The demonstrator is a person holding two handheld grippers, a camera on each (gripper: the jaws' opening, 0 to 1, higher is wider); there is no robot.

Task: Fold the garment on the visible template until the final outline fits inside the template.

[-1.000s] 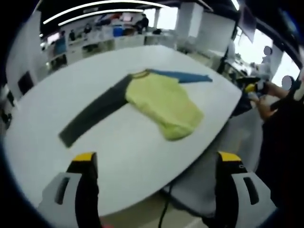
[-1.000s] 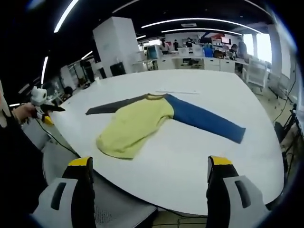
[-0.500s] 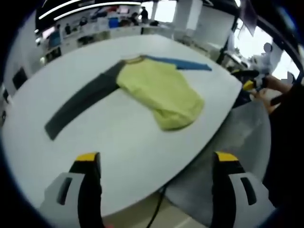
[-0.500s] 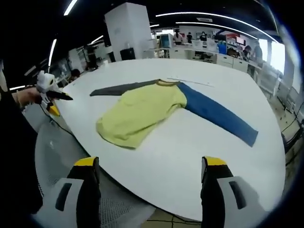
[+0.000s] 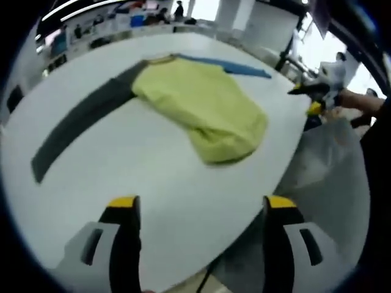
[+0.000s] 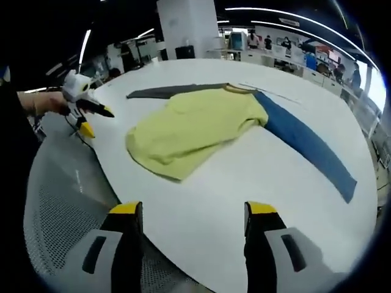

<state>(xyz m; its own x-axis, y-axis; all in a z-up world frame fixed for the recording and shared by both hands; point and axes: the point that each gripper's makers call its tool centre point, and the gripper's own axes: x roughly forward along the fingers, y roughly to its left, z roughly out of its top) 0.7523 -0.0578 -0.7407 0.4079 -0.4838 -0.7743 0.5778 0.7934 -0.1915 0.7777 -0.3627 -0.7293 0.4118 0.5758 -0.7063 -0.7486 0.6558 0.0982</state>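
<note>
At bottom of left gripper view, left gripper (image 5: pixel 200 210): 2 yellow-tipped jaws spread wide, nothing between them, hanging over near edge of white table (image 5: pixel 153 183). Just beyond, garment (image 5: pixel 201 110) lies flat on table: yellow-green body, hem end nearest & slightly bunched. Dark grey sleeve (image 5: pixel 76 125) runs out to view's left; blue sleeve (image 5: pixel 235 66) stretches away toward far side. Right gripper w/ yellow tip, held in a person's hand, shows at right past table edge.

Right gripper view: right gripper (image 6: pixel 193 213) also wide apart, holding nothing, above table rim. Garment well apart from jaws, yellow-green body mid-table, blue sleeve running to view's right, grey sleeve to far left. Left gripper at left edge off table, near grey mesh chair (image 6: pixel 64 207). Office desks (image 6: pixel 287 61) in backgrd.
</note>
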